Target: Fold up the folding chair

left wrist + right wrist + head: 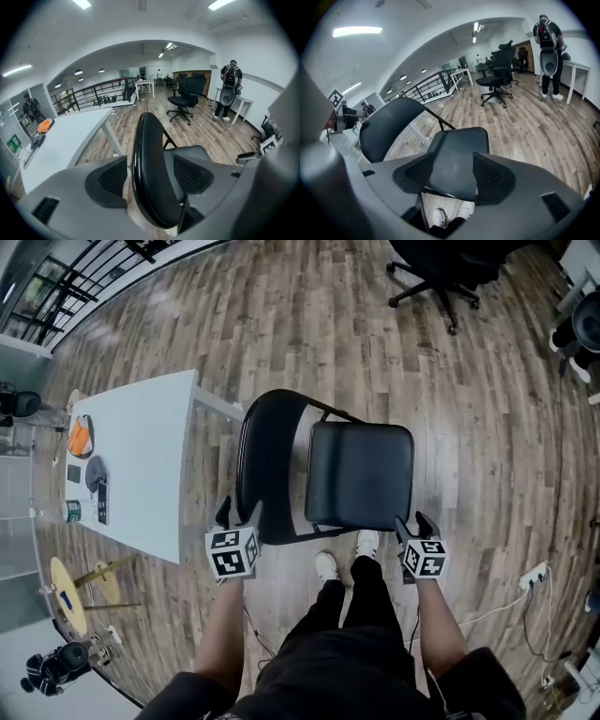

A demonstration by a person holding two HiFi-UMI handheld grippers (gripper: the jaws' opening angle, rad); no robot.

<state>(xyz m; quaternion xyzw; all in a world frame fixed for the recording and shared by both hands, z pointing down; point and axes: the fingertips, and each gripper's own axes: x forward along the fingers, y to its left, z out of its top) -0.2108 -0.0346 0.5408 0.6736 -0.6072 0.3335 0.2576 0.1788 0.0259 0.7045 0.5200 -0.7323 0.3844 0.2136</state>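
The folding chair (328, 470) is wide open on the wood floor (281, 315), right in front of the person's white shoes (326, 566). It is black all over. The padded seat (361, 474) lies flat, and the rounded backrest (267, 465) stands up at its left in the head view, glossy along the rim.

The left gripper (239, 515) is up at the backrest. Its fingers (105, 180) are spread wide and straddle the rim edge-on. A sliver of floor shows between one pad and the rim, so no clamp there.

The right gripper (412, 524) is at the seat's near corner. Its fingers (492, 178) are just as wide apart and the seat panel fills the gap between them. Whether the pads touch it, I can't say.

A white worktop (141, 446) sits just beside the backrest, one leg close to the chair frame. On its far end lie an orange item (81, 437) and a few small dark things too small to name. A black office chair (441, 268) stands well apart across the floor, with a railing (84, 277) beyond. A standing person (229, 89) carrying a backpack is off by the far wall.

From above, the chair's legs are mostly hidden under the seat and only a thin frame tube (333, 412) peeks out. The office chair is cut off at the top edge.
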